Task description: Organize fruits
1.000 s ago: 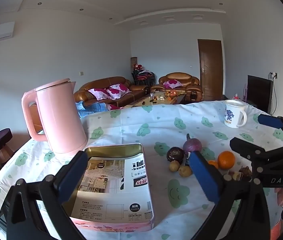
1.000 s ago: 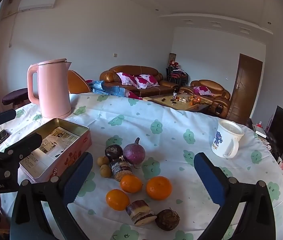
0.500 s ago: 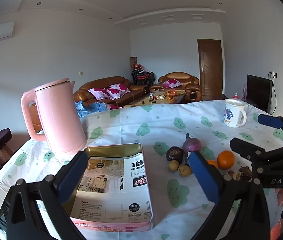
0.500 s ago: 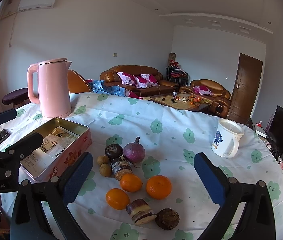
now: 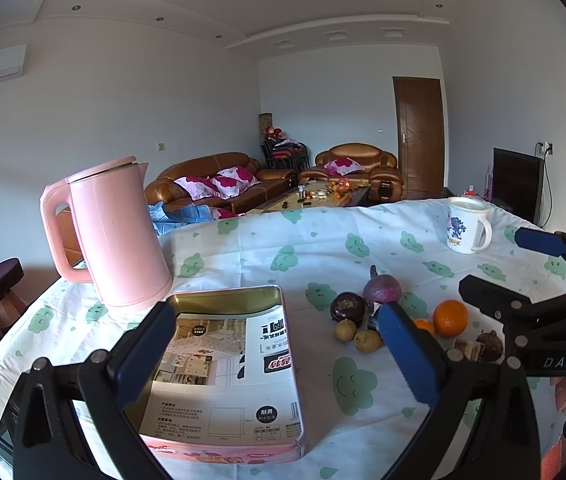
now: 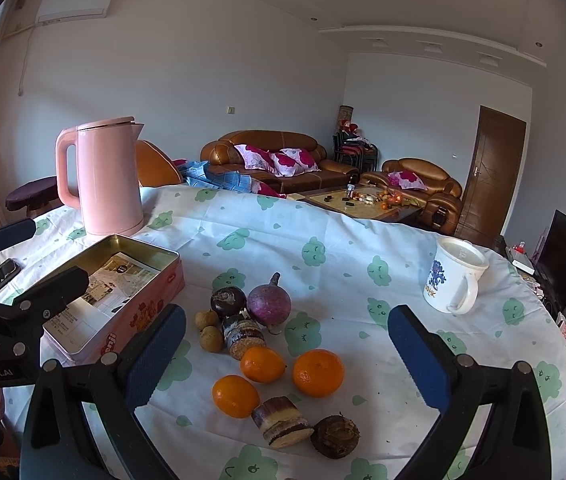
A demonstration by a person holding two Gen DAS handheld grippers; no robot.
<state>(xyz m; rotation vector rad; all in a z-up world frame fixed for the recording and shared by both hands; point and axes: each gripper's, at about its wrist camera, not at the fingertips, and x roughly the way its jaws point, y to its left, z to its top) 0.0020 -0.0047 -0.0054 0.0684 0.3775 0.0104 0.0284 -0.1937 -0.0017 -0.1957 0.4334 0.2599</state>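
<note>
Right wrist view shows the right claw (image 6: 287,356) spread wide and holding nothing, poised above the fruit pile on the bench (image 6: 363,240): 3 oranges (image 6: 262,364), a purple turnip (image 6: 269,305) and small brown pieces. Beside the pile on its left sits the open pink tin (image 6: 123,280), which holds only a printed sheet. Over that tin the left claw (image 5: 275,352) hangs wide and unloaded. Likely first pick: the nearest orange (image 6: 236,396); straddle it evenly, close gently, and avoid nudging the cane piece (image 6: 281,422) touching it.
</note>
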